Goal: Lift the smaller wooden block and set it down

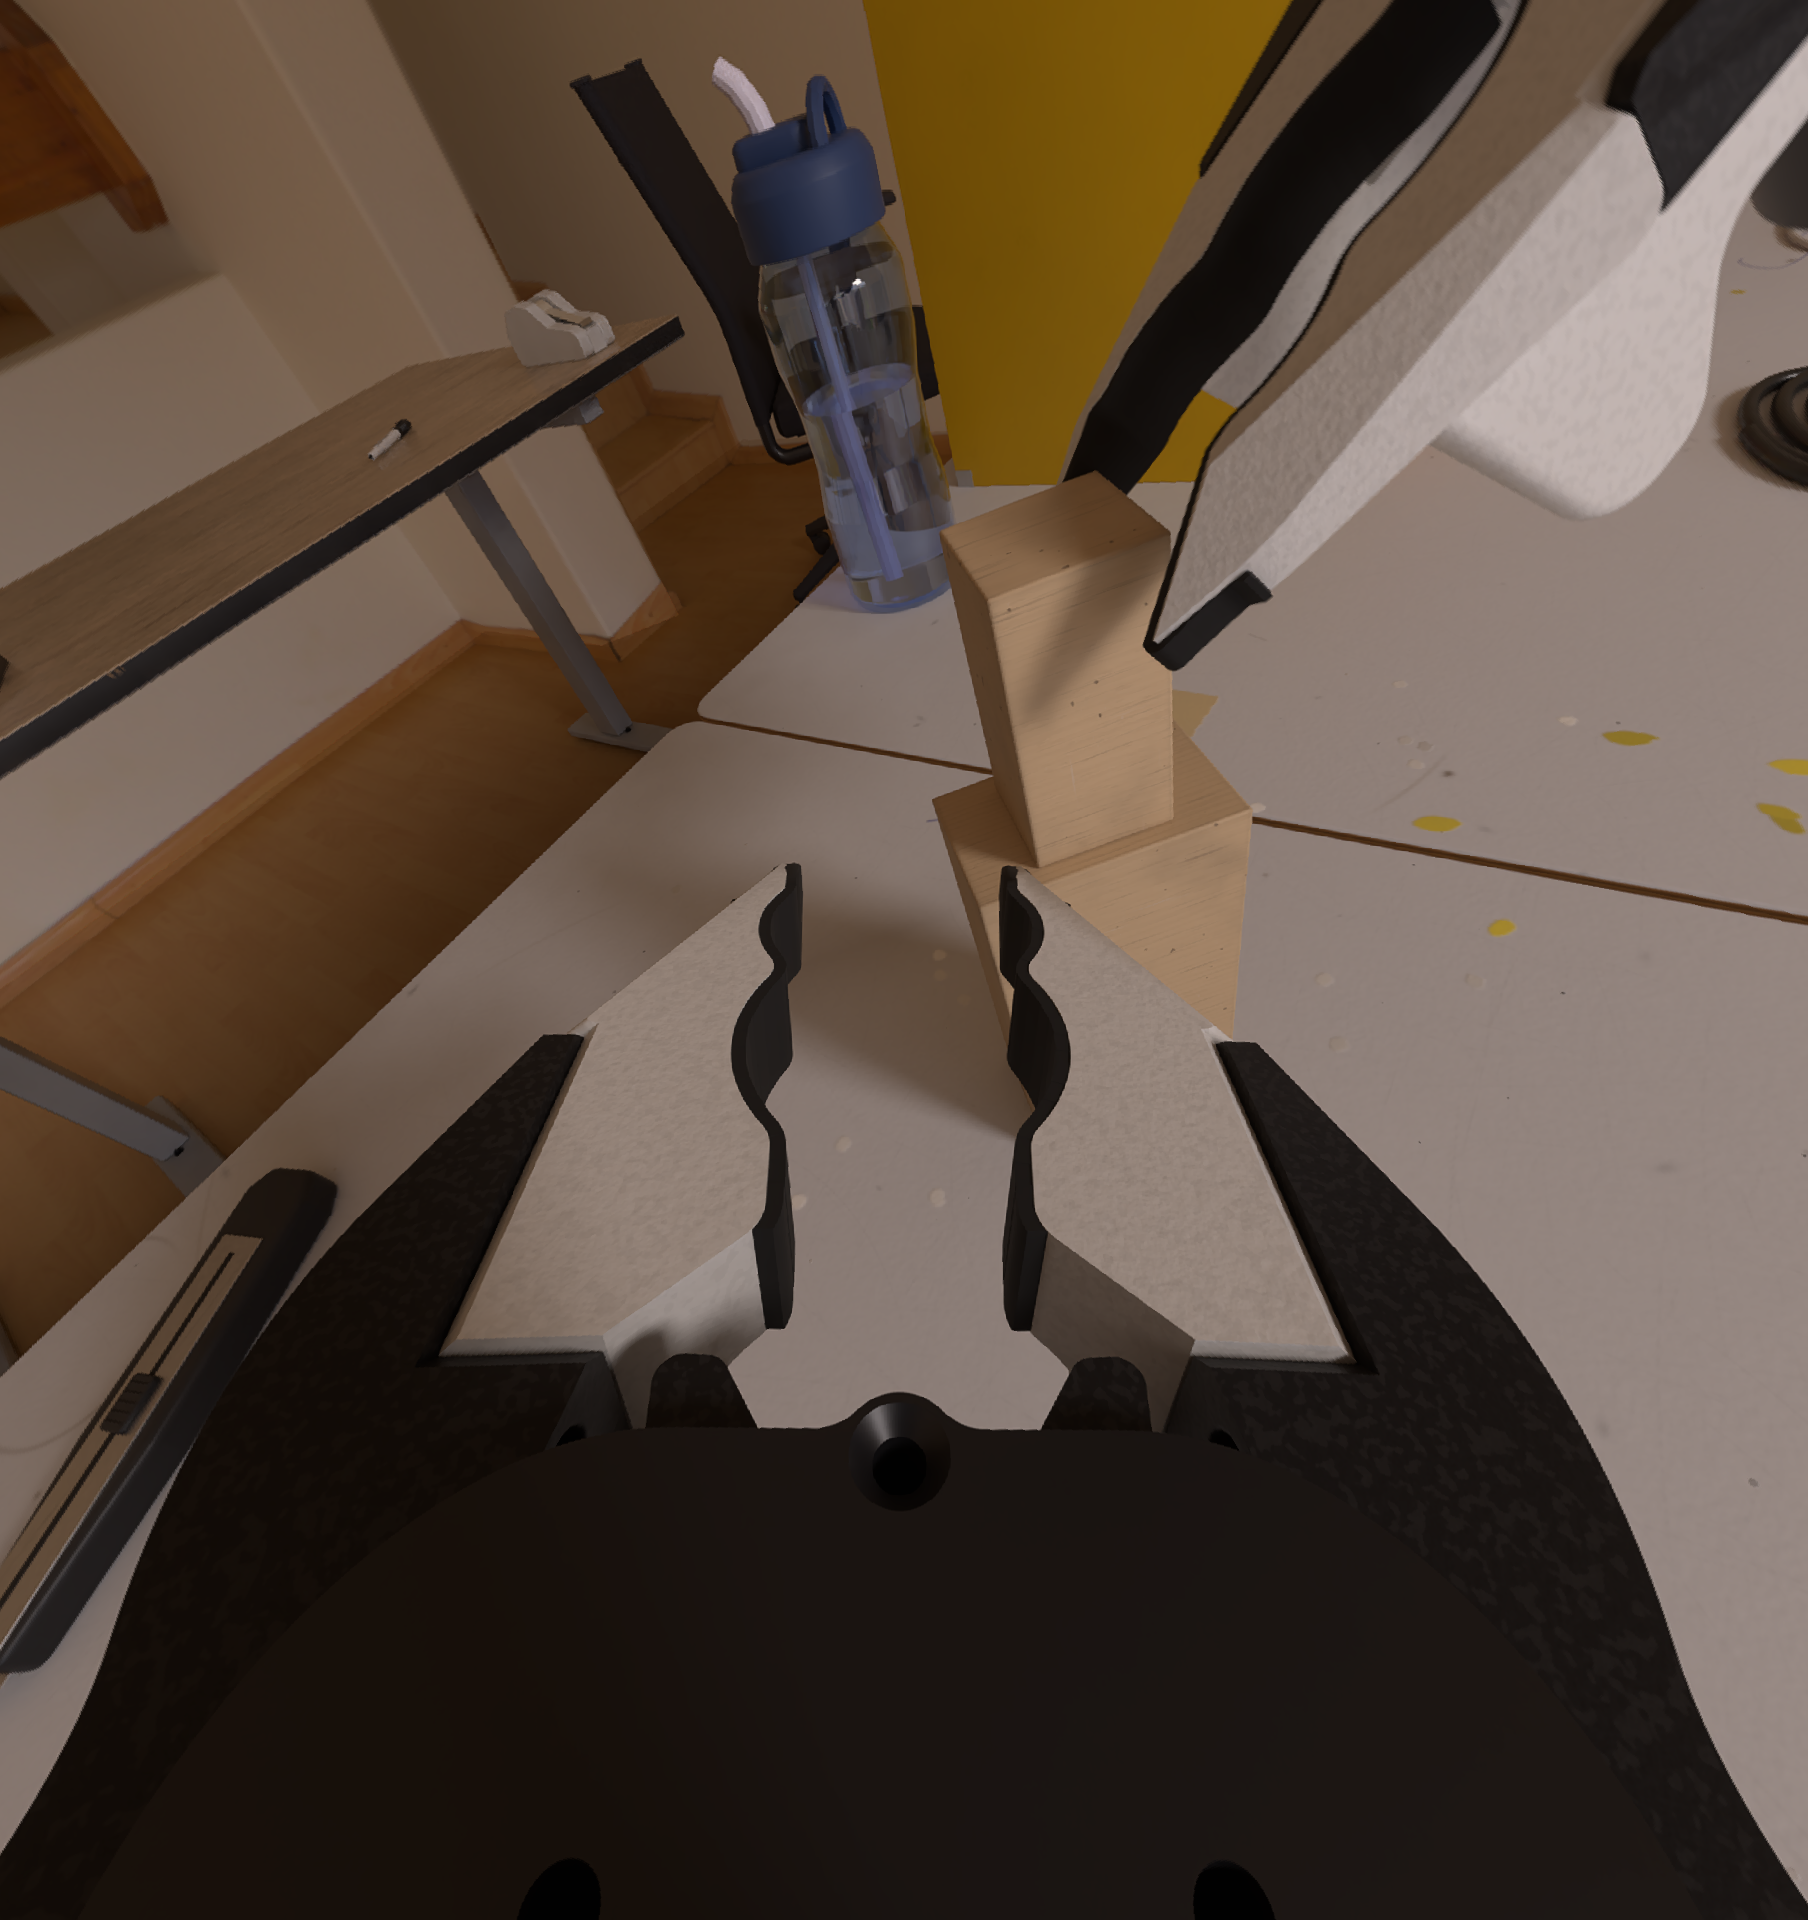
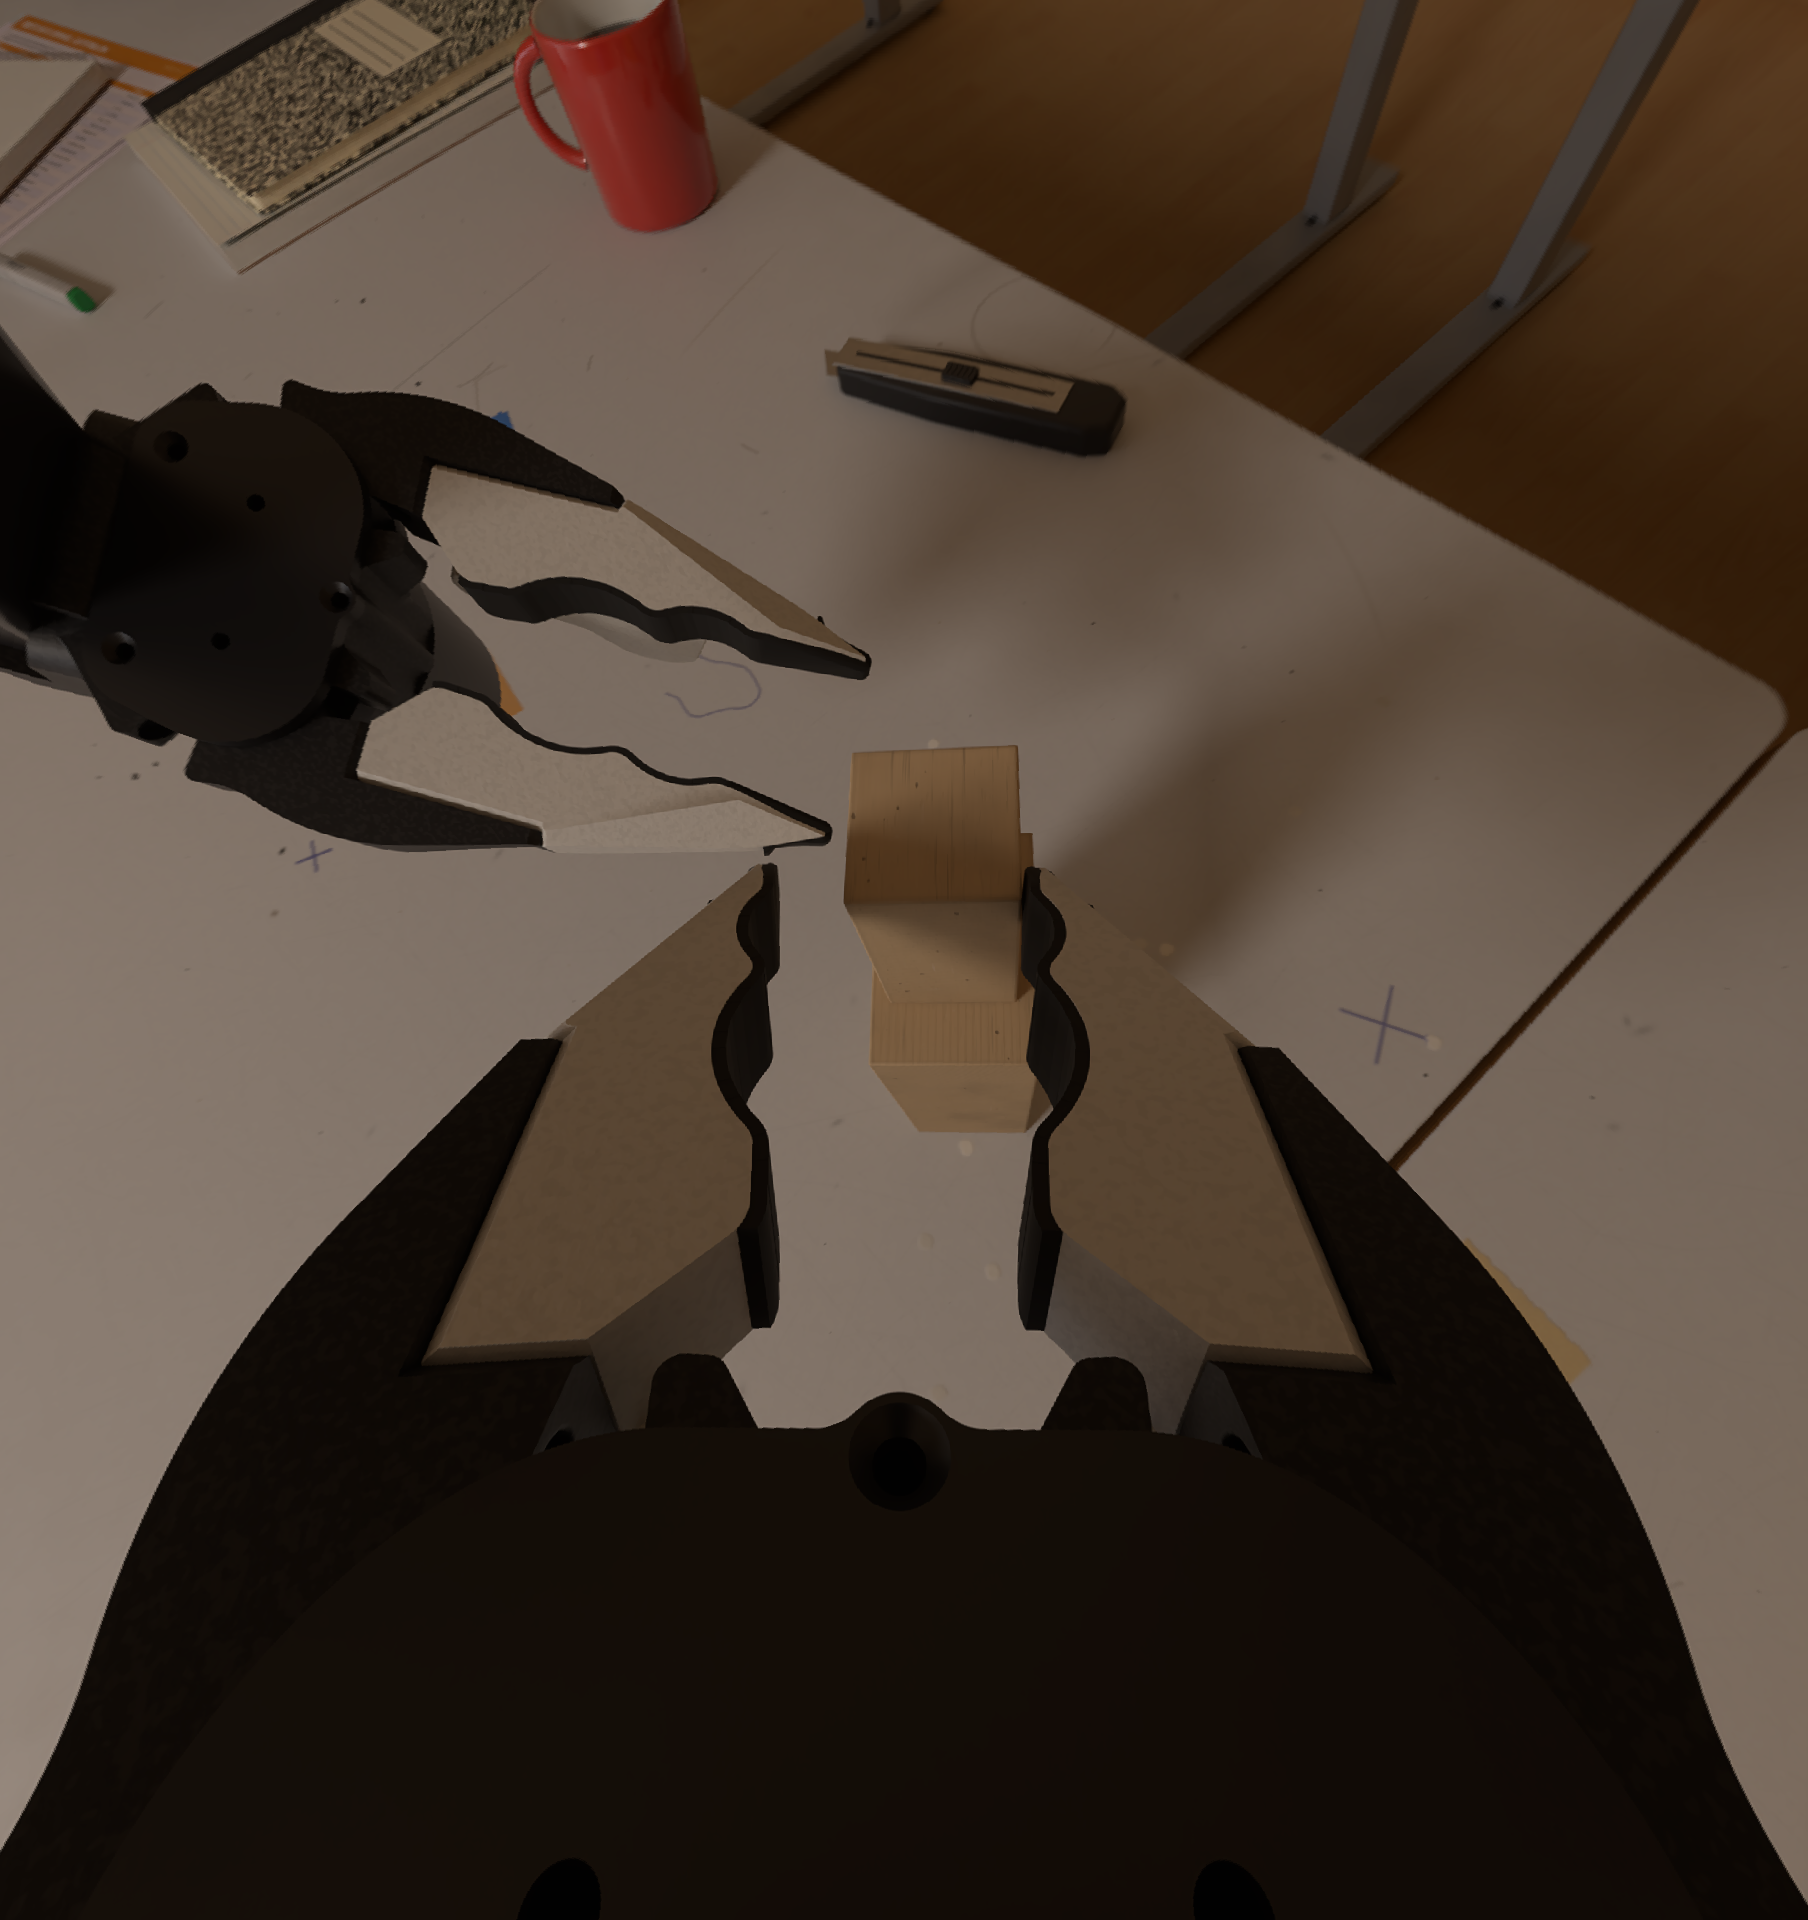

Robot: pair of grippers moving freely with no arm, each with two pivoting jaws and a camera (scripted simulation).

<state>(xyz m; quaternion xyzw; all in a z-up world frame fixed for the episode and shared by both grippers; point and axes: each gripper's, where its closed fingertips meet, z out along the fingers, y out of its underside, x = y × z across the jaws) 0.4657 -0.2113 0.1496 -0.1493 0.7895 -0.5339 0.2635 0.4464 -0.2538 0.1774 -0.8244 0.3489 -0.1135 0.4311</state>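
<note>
The smaller wooden block [image 1: 1071, 665] stands upright on top of the larger wooden block [image 1: 1118, 914], which rests on the white desk [image 1: 1502, 1143], so the lift has not begun as far as these views show. In the left wrist view the stack sits at about one o'clock from the left tool [image 1: 900, 883], whose fingers are spread apart with nothing between them; its right fingertip lies just in front of the lower block. The right tool [image 1: 1139, 561] comes in from two o'clock above the stack, one finger on either side of the upper block's top, parted and, by the look of it, not yet pressing on the wood. In the right wrist view the right tool [image 2: 900, 883] looks down on the stack, the small block between its tips nearer the right finger, while the left tool [image 2: 848, 748] waits at ten o'clock, also spread. A water bottle [image 1: 858, 395] stands beyond the stack at twelve o'clock. Still to do, in my judgement: close on the small block, raise it clear, and place it on the desk.
</note>
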